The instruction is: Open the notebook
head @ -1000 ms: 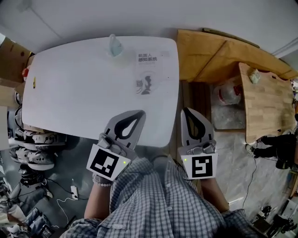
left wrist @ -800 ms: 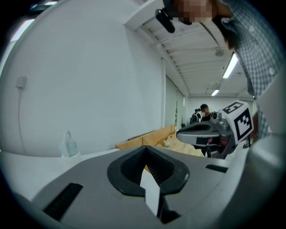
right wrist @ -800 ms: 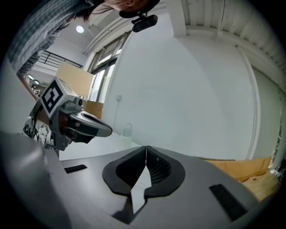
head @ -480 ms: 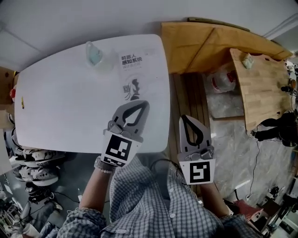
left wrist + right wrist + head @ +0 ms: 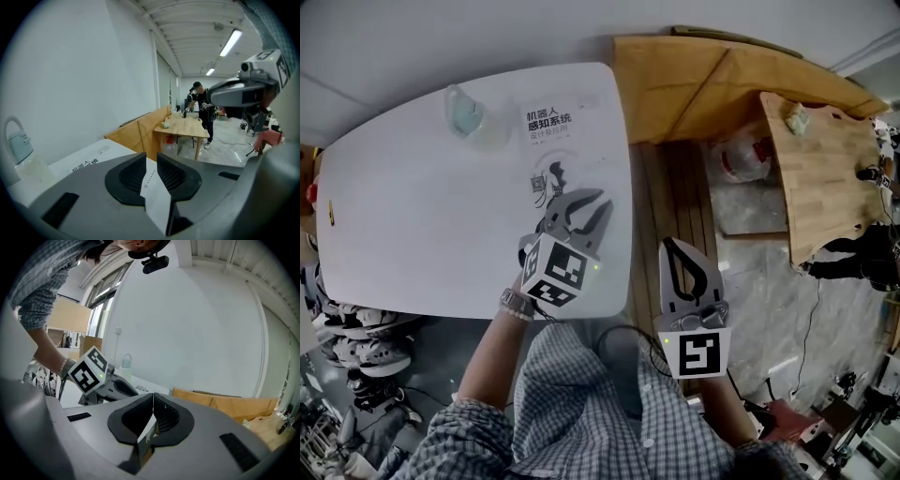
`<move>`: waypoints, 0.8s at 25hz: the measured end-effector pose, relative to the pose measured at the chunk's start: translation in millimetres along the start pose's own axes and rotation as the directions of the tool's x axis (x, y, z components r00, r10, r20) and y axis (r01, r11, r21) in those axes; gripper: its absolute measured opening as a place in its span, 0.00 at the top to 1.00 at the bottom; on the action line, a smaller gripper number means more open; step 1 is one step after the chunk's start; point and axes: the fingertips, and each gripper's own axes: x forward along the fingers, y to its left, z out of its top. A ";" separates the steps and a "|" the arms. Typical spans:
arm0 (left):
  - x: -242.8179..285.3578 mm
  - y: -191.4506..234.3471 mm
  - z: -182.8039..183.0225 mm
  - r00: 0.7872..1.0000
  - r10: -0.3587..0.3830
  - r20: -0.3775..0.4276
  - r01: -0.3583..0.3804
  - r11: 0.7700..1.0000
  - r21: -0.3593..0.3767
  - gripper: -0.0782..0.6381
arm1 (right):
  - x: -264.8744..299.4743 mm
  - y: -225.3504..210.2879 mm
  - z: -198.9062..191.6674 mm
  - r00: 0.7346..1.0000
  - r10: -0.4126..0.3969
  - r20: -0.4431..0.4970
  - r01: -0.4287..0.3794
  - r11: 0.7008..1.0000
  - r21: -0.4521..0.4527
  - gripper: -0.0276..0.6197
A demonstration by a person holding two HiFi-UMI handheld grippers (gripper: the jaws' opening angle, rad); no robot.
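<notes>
From where I stand, the notebook [image 5: 555, 141] lies flat and closed on the white table [image 5: 412, 216], right under the left gripper [image 5: 586, 202] and running on beyond its tips, printed cover up. The left jaws have just been opening and stand a little apart. Nothing is pinched btwn them. In the left gripper view [image 5: 151, 157] only a white strip w/ a line of small print shows through the gap, prob. the cover below. The right gripper [image 5: 668, 242] hangs to the right of the left jaws, past the table's edge and over the floor, jaws pressed together on nothing. A water bottle [image 5: 464, 111] w/ a loop handle stands well beyond and left of the left jaws, too far to matter.

Things that could go wrong, as I judge it:
- White cover on white table, so the cover's edge is hard to find. The tips may skate over it instead of getting under.
- Nothing pins the book. A push from the left jaws could slide it toward the nearby table edge on their right, or lift the whole thing.
- W/ a gap this narrow, the jaws may catch a wad of pages along w/ the cover, or crease it.
</notes>
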 end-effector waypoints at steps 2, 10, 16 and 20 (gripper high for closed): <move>11.7 -5.7 -6.7 0.999 -0.027 -0.039 0.028 0.999 0.034 0.76 | -0.6 -0.7 -9.2 1.000 0.001 -0.025 -0.001 1.000 0.013 0.93; 49.1 -17.2 -24.1 0.991 -0.031 -0.130 0.053 0.985 0.164 0.67 | -4.1 -3.2 -25.4 0.998 -0.012 -0.057 0.014 0.999 0.039 0.93; 65.8 -16.0 -35.2 0.987 -0.003 -0.164 0.032 0.984 0.177 0.67 | -4.8 -5.5 -34.7 0.997 -0.020 -0.077 0.025 0.998 0.054 0.93; 70.6 -15.3 -43.6 0.980 0.014 -0.196 0.027 0.978 0.205 0.67 | -6.1 -6.8 -38.9 0.995 -0.025 -0.097 0.032 0.997 0.067 0.93</move>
